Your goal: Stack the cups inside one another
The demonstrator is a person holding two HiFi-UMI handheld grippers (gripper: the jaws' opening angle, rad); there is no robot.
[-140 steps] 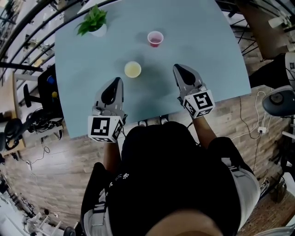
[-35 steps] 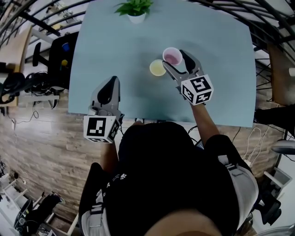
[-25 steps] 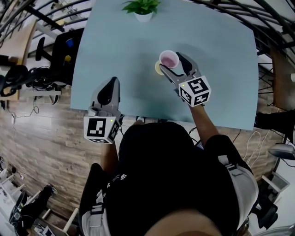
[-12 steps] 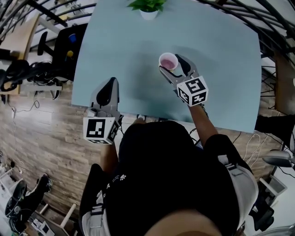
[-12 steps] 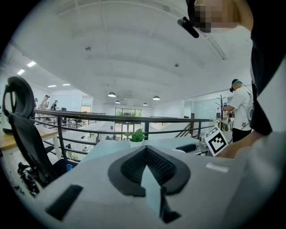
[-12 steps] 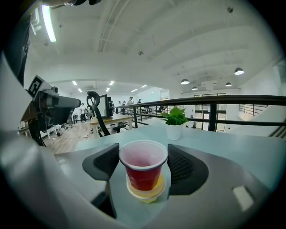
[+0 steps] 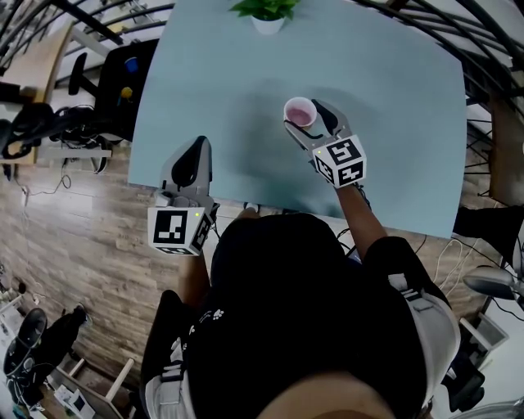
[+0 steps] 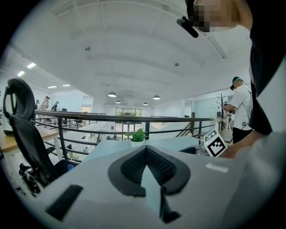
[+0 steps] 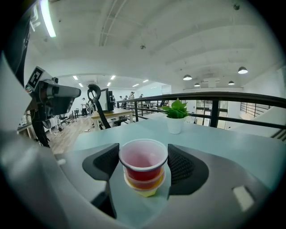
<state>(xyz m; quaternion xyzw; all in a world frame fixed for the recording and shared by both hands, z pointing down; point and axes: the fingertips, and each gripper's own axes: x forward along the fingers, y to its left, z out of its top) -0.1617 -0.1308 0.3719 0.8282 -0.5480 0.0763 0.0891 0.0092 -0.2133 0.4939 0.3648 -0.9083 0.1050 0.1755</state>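
Two notes, grip then handling.

Found right gripper (image 9: pixel 143 156) pinching pink cup (image 9: pixel 143 172), pads on opposite sides just under the rim. Saw pink cup already seated in yellow cup (image 9: pixel 144 188), with only yellow's rim and base showing below. Could not tell from either view whether the pair sat on the table (image 7: pixel 213 82) or hung just above it. Placed the stack mid-table in head view, potted plant (image 7: pixel 268 15) well apart at the far edge. Found left gripper (image 8: pixel 146 152) pressed together on nothing, parked by the table's near edge, well apart from the cups.

Judged nesting basically done, release not yet.

Handling, as judgement only: took both cups for thin disposable plastic, so light, springy-walled, easy to crush or ovalise, slick outside. Would have gripped high at the rolled rim, the stiffest ring, with a light squeeze only. Expected inner cup to possibly wedge in outer and drag it up on any lift. Reckoned a slow, straight back-off after opening safest, given the risk of tipping so light a stack on any pad snag.
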